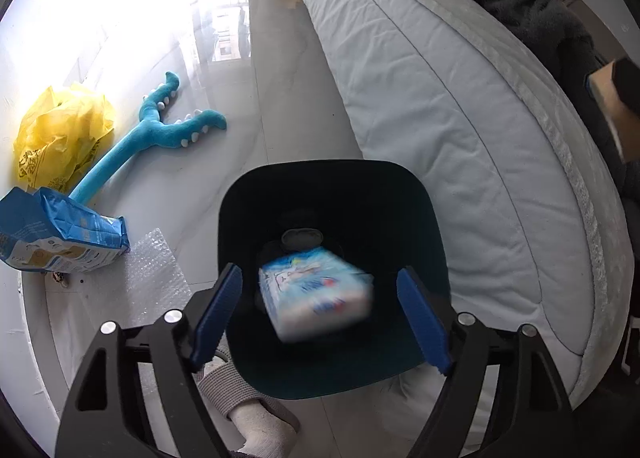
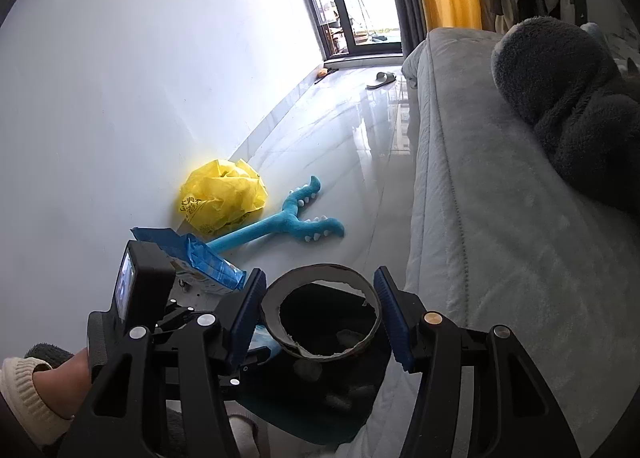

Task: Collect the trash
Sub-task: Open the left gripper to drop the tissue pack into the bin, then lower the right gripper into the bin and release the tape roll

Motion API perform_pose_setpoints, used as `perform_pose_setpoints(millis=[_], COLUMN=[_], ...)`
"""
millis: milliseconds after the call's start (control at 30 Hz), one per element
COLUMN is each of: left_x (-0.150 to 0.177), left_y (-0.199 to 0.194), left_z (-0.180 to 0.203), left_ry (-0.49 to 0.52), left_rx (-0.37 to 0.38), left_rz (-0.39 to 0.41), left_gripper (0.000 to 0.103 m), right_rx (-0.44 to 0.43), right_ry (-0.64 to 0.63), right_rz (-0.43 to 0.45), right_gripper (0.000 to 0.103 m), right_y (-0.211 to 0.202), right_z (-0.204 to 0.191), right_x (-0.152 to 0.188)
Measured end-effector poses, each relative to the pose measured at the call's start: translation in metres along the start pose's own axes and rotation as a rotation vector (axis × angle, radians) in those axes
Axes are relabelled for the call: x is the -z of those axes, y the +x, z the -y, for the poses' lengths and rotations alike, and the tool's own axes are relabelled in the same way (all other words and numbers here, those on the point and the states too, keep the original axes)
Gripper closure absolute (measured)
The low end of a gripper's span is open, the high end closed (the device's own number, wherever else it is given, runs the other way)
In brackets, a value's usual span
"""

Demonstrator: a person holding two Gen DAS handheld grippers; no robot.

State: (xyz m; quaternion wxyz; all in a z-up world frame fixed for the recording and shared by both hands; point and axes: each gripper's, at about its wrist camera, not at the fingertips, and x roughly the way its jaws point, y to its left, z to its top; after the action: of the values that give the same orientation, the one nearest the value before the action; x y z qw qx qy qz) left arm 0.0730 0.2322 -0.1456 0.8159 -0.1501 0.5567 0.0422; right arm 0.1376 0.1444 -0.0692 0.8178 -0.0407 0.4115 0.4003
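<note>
The left gripper (image 1: 320,314) gapes over the dark bin (image 1: 332,278), a light, squashy tissue pack (image 1: 316,294) blurred mid-frame between its jaws, while the right gripper (image 2: 320,322) pinches a stiff cardboard tape ring (image 2: 320,318) by its sides.

yellow bag (image 1: 60,134) print, blue packs' lettering, seemingly all illegible

You face a glossy tiled floor (image 1: 256,106), matt dark plastic bin (image 1: 400,194), shiny film-wrapped tissue pack (image 1: 316,294), crinkly yellow plastic bag (image 1: 60,130), plush blue toy (image 1: 160,134), quilted cloth bedding (image 1: 440,106), torn cardboard ring (image 2: 320,318).
</note>
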Motion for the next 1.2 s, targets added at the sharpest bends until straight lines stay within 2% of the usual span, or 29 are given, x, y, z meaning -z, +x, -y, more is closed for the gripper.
perform_pose_setpoints(millis=[267, 500, 733, 900, 1133, 1200], left_x=[-0.003, -0.007, -0.014, -0.018, -0.021, -0.021], left_y=[-0.010, -0.028, -0.052, -0.075, -0.102, -0.110], left_z=[-0.023, -0.039, -0.058, -0.056, -0.045, -0.042], left_ry=[-0.045, -0.062, -0.106, -0.080, -0.020, -0.016], left_rx=[0.009, 0.011, 0.023, 0.014, 0.018, 0.036], left_rz=[0.030, 0.101, 0.196, 0.300, 0.401, 0.433], left_gripper=[0.019, 0.019, 0.019, 0.019, 0.018, 0.013], right_rx=[-0.006, -0.002, 0.008, 0.012, 0.022, 0.028], right_ry=[-0.012, -0.021, -0.033, -0.047, -0.061, -0.064], right_rz=[-0.071, -0.137, -0.200, -0.244, -0.320, -0.332], right_gripper=[0.046, 0.046, 0.046, 0.046, 0.045, 0.045], right_y=[0.034, 0.066, 0.094, 0.110, 0.135, 0.139], right_z=[-0.010, -0.017, -0.028, -0.034, -0.036, -0.037], right_x=[0.003, 0.009, 0.018, 0.025, 0.038, 0.040])
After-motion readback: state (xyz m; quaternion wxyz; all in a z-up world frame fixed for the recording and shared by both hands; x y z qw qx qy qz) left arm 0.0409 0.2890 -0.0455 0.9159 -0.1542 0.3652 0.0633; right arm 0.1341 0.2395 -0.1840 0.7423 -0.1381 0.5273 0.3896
